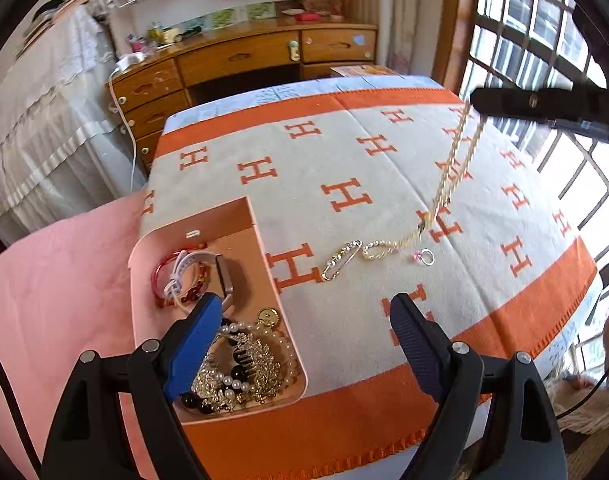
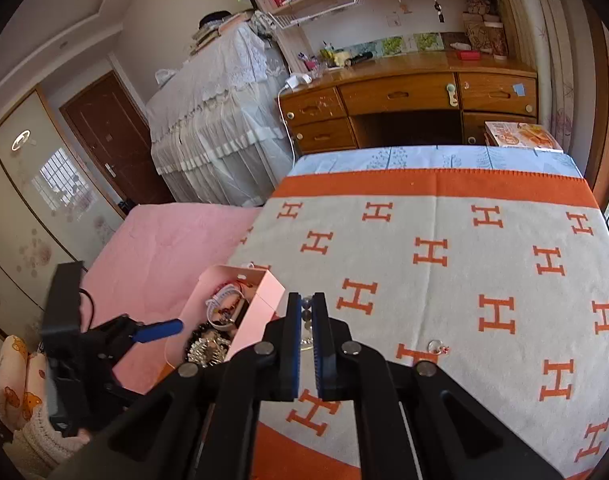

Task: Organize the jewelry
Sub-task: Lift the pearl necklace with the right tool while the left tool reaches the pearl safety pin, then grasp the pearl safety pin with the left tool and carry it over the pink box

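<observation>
My right gripper [image 2: 305,303] is shut on a gold chain [image 2: 306,314]. In the left wrist view the chain [image 1: 456,152] hangs from that gripper [image 1: 475,101] at the upper right, down to the orange-and-cream H-pattern blanket [image 1: 344,152], where its beaded end [image 1: 378,249] still lies. A pin brooch [image 1: 340,261] and a ring with a pink stone [image 1: 426,257] [image 2: 436,346] lie next to it. An open pink box [image 1: 208,220] [image 2: 260,312] holds a watch, a red bangle, pearls and gold pieces. My left gripper [image 1: 304,324] stands open over the box's near right corner, empty; one blue finger [image 2: 160,330] shows.
A pink sheet [image 1: 64,280] lies left of the blanket. Beyond the bed stand a wooden desk [image 1: 240,56] with drawers and furniture under a white lace cover [image 1: 44,120]. A barred window [image 1: 544,40] is on the right. A magazine [image 2: 520,134] lies at the far corner.
</observation>
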Demonstrator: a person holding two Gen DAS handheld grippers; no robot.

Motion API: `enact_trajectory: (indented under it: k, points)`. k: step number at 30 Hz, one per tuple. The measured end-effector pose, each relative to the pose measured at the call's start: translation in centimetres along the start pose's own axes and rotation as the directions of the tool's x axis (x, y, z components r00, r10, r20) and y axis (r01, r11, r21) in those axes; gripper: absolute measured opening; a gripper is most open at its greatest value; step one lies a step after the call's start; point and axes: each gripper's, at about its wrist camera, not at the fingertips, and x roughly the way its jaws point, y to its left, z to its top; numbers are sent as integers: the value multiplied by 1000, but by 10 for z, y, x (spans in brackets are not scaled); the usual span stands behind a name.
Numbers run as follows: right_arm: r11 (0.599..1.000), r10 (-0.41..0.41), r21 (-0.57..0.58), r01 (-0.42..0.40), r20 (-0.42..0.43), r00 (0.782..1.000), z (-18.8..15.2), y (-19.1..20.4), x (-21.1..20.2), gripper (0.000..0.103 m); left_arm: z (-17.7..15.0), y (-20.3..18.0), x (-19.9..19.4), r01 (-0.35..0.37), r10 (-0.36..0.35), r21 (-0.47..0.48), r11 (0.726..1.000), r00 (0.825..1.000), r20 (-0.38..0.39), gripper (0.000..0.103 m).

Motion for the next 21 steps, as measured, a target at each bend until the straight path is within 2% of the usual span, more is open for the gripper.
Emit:
enact_trajectory:
  k: [2,4,7,9,10,15,18,19,21]
  points:
    - [1000,16,3,-16,32,999,4,0,-13,5,7,-9,9,11,-9,72,997,999,-31,83]
    - [1000,25,4,-26,56,998,7,-1,-24,5,16,-17,19,29,-19,145,989,998,-68,76]
    - [999,34,8,-35,87,996,11,-5,-38,5,28,-30,34,82,-51,244,966,990,-131,65]
    - [999,38,9,-39,110,993,14,-9,-47,5,33,-37,48,109,-59,287,952,982,-180,52]
    - [999,38,8,-39,121,992,13,-10,-51,5,35,-39,56,122,-59,302,945,976,-209,50]
    - [998,42,30,-46,141,989,11,-25,-55,5,39,-42,100,176,-65,297,938,935,-349,29]
    - [997,44,48,-51,138,989,8,-34,-53,5,41,-40,115,186,-68,277,943,920,-385,28]
    - [997,45,54,-53,136,990,7,-38,-52,5,42,-39,116,184,-67,278,943,922,-381,28]
    - [997,43,62,-52,134,990,7,-45,-50,5,45,-37,121,196,-80,260,945,914,-397,27]
